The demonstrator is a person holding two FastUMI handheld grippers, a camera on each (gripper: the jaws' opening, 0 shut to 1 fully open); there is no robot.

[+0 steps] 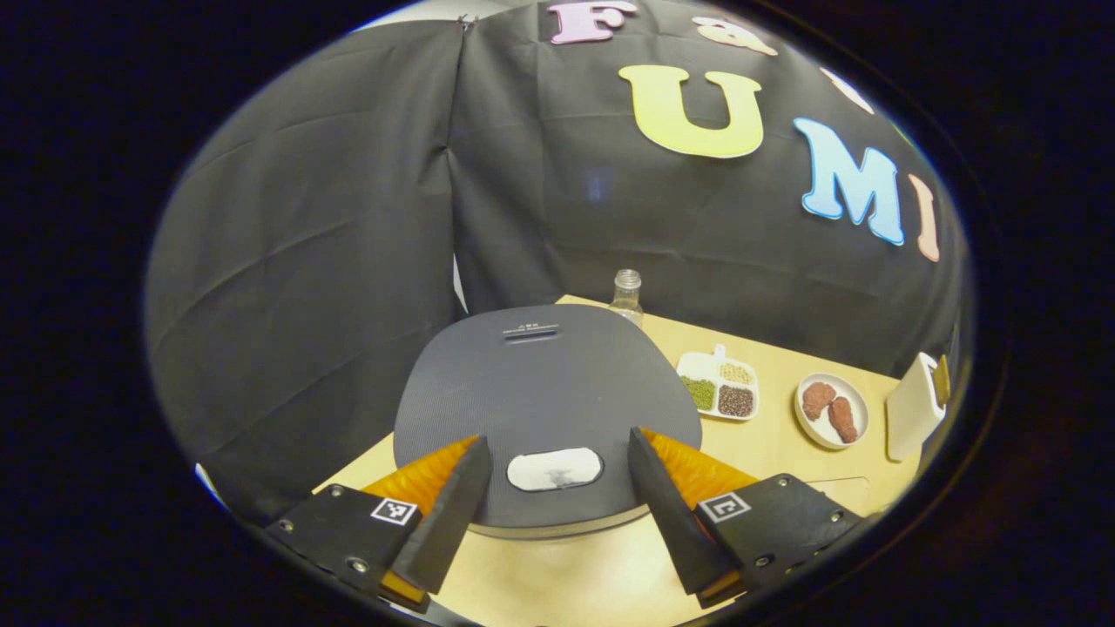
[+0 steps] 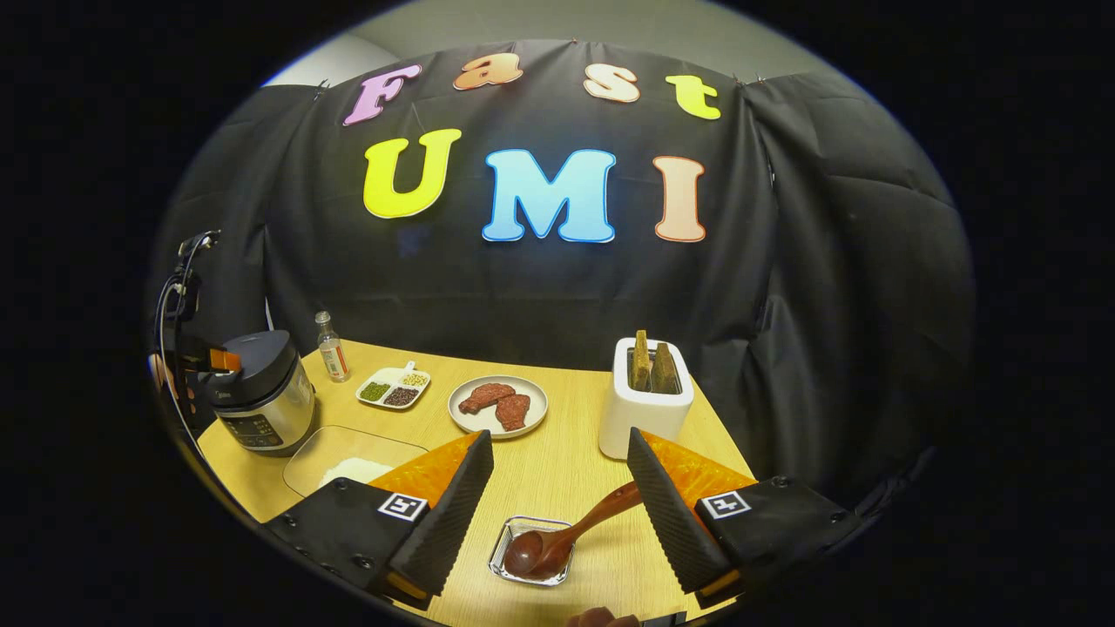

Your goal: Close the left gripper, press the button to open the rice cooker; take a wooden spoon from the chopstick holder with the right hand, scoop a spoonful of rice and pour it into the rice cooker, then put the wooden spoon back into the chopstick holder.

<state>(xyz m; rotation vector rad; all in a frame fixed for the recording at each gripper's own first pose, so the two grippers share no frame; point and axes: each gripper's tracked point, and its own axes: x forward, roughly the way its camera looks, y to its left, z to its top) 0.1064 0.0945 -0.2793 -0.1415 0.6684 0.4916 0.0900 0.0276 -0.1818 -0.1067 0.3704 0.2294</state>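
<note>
The rice cooker's dark grey lid (image 1: 540,383) lies just under my left gripper (image 1: 557,442), which is open, its fingers straddling the white oval button (image 1: 555,468) without touching it. In the right gripper view the rice cooker (image 2: 261,396) stands at the far left with the left gripper (image 2: 209,359) over it. My right gripper (image 2: 557,444) is open above the table. Below it a wooden spoon (image 2: 575,527) rests with its bowl in a small clear dish (image 2: 510,570), its handle running toward the right finger. The white chopstick holder (image 2: 646,414) stands beyond, with wooden pieces in it.
A glass tray of rice (image 2: 348,461) sits beside the cooker. A divided dish of beans (image 2: 392,387), a plate of meat (image 2: 498,405) and a small bottle (image 2: 331,348) line the back of the wooden table (image 2: 557,470). A hand (image 2: 601,618) shows at the bottom edge.
</note>
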